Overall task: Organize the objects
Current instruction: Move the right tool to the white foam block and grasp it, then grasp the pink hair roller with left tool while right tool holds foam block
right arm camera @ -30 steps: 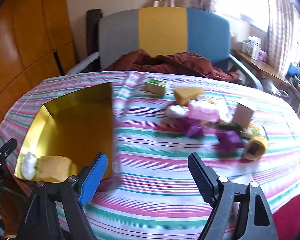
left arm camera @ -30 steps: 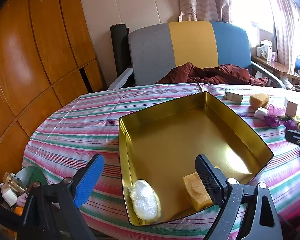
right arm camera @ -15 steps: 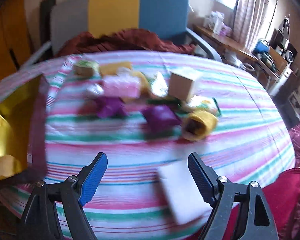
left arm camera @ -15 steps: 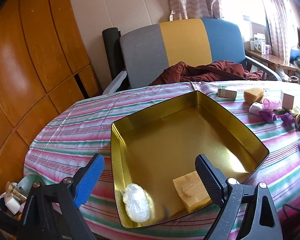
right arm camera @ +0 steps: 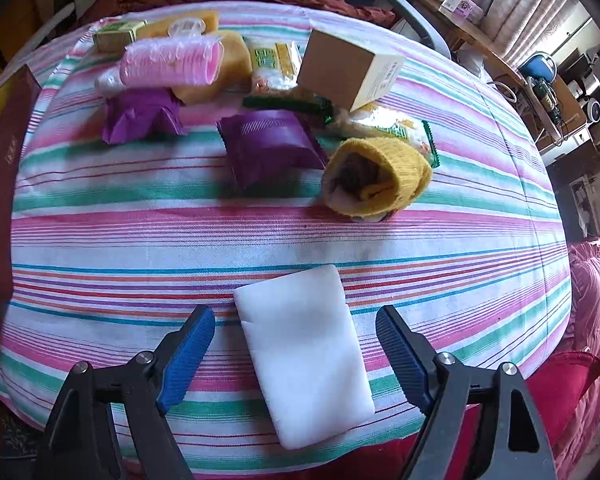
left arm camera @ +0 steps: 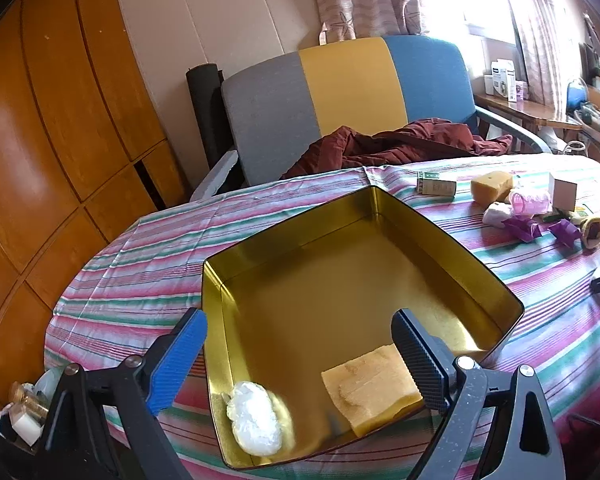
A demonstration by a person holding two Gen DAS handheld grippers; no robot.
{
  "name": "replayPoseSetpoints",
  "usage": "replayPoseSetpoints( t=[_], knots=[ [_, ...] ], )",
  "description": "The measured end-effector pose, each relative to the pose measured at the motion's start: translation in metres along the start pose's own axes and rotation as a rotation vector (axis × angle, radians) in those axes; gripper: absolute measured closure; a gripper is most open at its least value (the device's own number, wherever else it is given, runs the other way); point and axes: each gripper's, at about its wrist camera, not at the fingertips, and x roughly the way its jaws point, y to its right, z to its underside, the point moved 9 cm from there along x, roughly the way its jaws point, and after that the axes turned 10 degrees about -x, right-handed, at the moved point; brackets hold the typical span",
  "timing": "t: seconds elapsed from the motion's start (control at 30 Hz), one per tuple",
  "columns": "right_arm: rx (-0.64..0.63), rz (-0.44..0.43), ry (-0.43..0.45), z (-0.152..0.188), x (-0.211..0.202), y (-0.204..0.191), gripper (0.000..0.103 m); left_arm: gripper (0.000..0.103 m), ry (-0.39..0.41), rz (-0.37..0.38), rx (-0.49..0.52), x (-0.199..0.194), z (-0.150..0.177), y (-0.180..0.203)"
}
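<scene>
Both claws gape wide; right claw straddles white pad, purple packet beyond.

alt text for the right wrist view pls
The open right tongs hover over a white sponge block on a striped tablecloth. Beyond lie a yellow knit sock, purple packets, a pink roller and a cardboard box.
</scene>
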Motion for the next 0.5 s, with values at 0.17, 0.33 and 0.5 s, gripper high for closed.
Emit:
replayPoseSetpoints(
  t=[0.17, 0.33, 0.5],
  knots=[
    [0.021, -0.014, -0.044, 0.006, 0.009, 0.004, 0.019, 0.009, -0.001, 0.008, 0.001, 0.002, -0.002, 0.003],
    [0.004, -0.054, -0.044, 0.01, 0.006, -0.001, 0.034, 0.009, -0.002, 0.018, 0.002, 0.004, -0.003, 0.006],
    [-0.029, -0.044, -0.026, 0.013, -0.001, -0.005, 0.043, 0.009, -0.002, 0.026, 0.001, 0.005, -0.003, 0.008]
  ],
)
